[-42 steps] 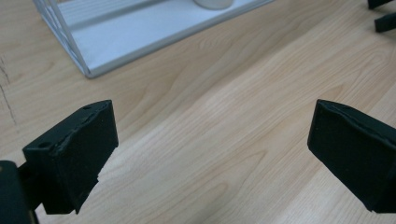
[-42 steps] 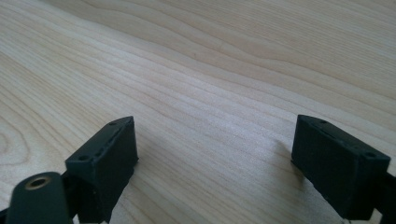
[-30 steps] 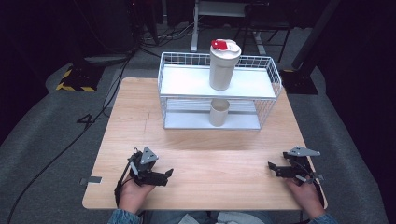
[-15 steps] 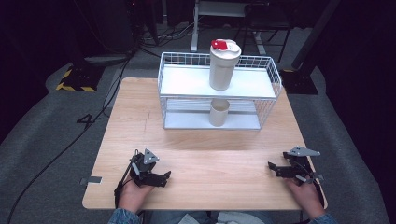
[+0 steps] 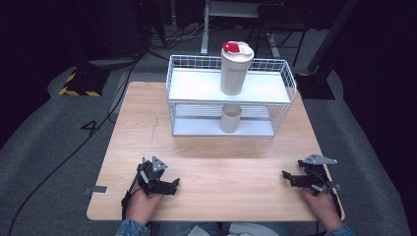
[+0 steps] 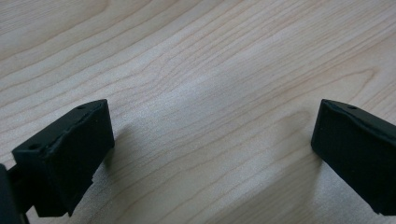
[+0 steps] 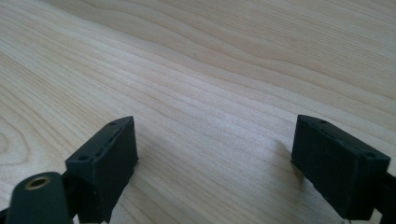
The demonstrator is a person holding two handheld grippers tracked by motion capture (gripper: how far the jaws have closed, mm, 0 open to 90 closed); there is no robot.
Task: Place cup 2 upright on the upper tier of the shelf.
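Resting on the near edge of the counter [image 5: 211,147], both the left hand-held gripper [image 5: 169,184] and the right hand-held gripper [image 5: 290,177] stood wide and empty, well apart from the untouched lidded tumbler [image 5: 235,69] on the wire rack [image 5: 280,83]'s top shelf and the small cup [image 5: 229,118] below, so nothing appeared begun.

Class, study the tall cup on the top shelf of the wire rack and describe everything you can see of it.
The tall cup is cream, smooth like plastic or ceramic, tapering slightly toward its base. A cream lid with a red tab closes it. It stands upright on the white upper shelf of the wire rack, near the middle. Only the shelf touches it.
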